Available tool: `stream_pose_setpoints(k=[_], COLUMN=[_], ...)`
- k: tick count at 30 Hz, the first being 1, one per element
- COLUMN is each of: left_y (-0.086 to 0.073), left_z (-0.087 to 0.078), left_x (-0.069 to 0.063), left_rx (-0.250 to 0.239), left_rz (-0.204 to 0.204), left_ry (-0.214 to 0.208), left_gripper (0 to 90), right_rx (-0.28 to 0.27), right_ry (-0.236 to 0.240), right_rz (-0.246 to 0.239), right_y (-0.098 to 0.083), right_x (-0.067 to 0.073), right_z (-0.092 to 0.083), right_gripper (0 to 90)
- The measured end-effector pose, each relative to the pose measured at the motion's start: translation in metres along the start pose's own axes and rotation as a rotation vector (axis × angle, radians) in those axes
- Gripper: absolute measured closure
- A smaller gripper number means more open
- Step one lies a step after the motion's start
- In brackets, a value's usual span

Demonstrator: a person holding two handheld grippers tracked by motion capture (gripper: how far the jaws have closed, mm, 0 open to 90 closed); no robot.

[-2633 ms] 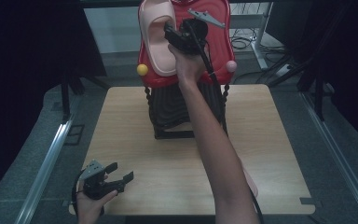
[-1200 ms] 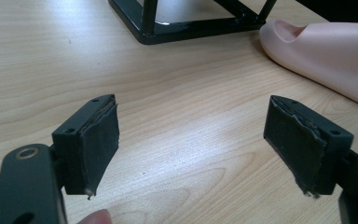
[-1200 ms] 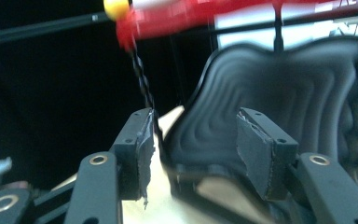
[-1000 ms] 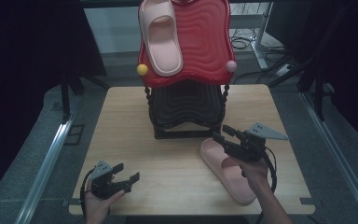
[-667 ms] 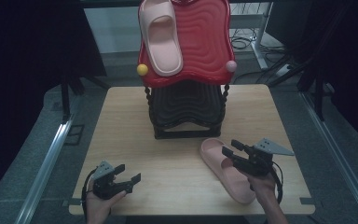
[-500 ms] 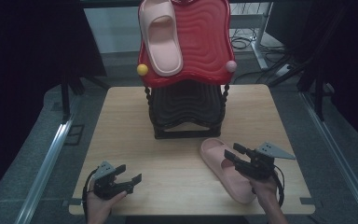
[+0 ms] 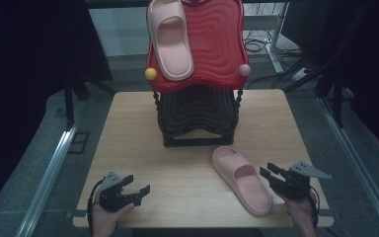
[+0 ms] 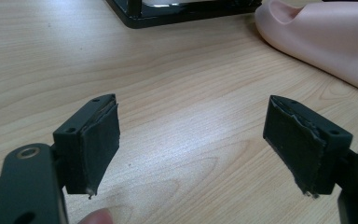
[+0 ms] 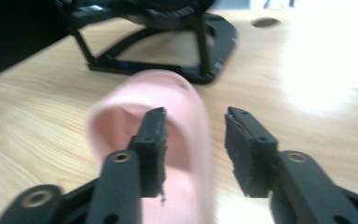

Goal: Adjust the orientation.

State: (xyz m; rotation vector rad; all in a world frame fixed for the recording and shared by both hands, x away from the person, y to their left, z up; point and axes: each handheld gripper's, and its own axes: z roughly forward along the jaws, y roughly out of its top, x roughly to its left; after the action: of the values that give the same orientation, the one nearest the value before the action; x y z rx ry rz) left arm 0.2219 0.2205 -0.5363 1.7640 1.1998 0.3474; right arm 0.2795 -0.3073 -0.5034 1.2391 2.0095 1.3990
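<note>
Pink slipper (image 7: pixel 242 178) on the table (image 7: pixel 128 128), near right; right gripper (image 7: pixel 275 174) just beside it, jaws just been closing, nothing clamped. Left gripper (image 7: pixel 138 185) near left, jaws apart, empty. High view adds a second slipper (image 7: pixel 170 39) on the red rack (image 7: pixel 212 44).

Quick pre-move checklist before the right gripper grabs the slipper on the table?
1. Slipper on table lies flat, free of the rack: ok.
2. Right gripper jaws astride the slipper's side wall; they have just been closing: ok.
3. Pads pressing on the wall: not ok, gap visible.
4. Left gripper open, apart from the slipper: ok.
5. Free spot on red shelf beside the placed slipper: ok.
</note>
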Motion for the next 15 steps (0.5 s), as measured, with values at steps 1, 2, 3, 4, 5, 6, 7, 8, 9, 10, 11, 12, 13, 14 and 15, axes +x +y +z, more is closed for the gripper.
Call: stream_pose_setpoints(k=[1, 2, 3, 4, 5, 6, 7, 8, 9, 10, 11, 12, 13, 14, 15], left_y=[0.0, 0.0, 0.0, 0.0, 0.0, 0.0, 0.0, 0.0, 0.001, 0.001, 0.001, 0.001, 0.001, 0.001, 0.001], left_z=[0.0, 0.0, 0.0, -0.001, -0.001, -0.002, -0.002, -0.003, -0.004, -0.005, -0.005, -0.005, -0.006, -0.006, -0.006], left_x=[0.0, -0.001, -0.001, -0.002, -0.002, -0.002, -0.002, -0.001, -0.001, -0.001, 0.0, 0.0, 0.0, 0.0, 0.001], left_rx=[0.001, 0.002, 0.001, 0.0, -0.001, -0.002, -0.002, -0.002, -0.006, -0.007, -0.008, -0.008, -0.009, -0.01, -0.009], left_rz=[0.001, 0.004, 0.004, 0.005, 0.005, 0.002, -0.001, -0.007, -0.017, -0.022, -0.026, -0.027, -0.028, -0.028, -0.026], left_ry=[0.001, 0.001, 0.004, 0.006, 0.007, 0.007, 0.005, 0.0, -0.008, -0.009, -0.011, -0.012, -0.013, -0.012, -0.012], left_gripper=[18.7, 18.6, 18.7, 19.3, 19.8, 20.4, 21.0, 21.3, 21.6, 21.6, 21.7, 21.7, 22.0, 22.0, 22.1], right_rx=[0.001, 0.009, 0.02, 0.037, 0.052, 0.069, 0.086, 0.099, 0.121, 0.121, 0.127, 0.134, 0.144, 0.144, 0.152], right_ry=[-0.01, -0.018, -0.028, -0.033, -0.041, -0.052, -0.063, -0.07, -0.074, -0.074, -0.073, -0.068, -0.06, -0.06, -0.055], right_rz=[0.006, 0.009, 0.01, 0.01, 0.006, 0.006, 0.005, 0.003, 0.001, 0.001, 0.0, 0.0, 0.003, 0.003, 0.002], right_y=[-0.003, -0.005, -0.007, -0.009, -0.011, -0.013, -0.015, -0.018, -0.023, -0.023, -0.025, -0.028, -0.034, -0.034, -0.036], right_x=[-0.004, -0.007, -0.01, -0.012, -0.013, -0.015, -0.016, -0.018, -0.019, -0.019, -0.019, -0.019, -0.02, -0.02, -0.019], right_z=[-0.001, -0.002, -0.002, -0.002, -0.002, -0.001, -0.001, -0.002, -0.003, -0.003, -0.004, -0.006, -0.007, -0.007, -0.008], right_gripper=[66.7, 69.6, 72.1, 74.5, 76.8, 79.0, 80.9, 82.7, 85.3, 85.3, 86.3, 87.2, 88.9, 88.9, 89.4])
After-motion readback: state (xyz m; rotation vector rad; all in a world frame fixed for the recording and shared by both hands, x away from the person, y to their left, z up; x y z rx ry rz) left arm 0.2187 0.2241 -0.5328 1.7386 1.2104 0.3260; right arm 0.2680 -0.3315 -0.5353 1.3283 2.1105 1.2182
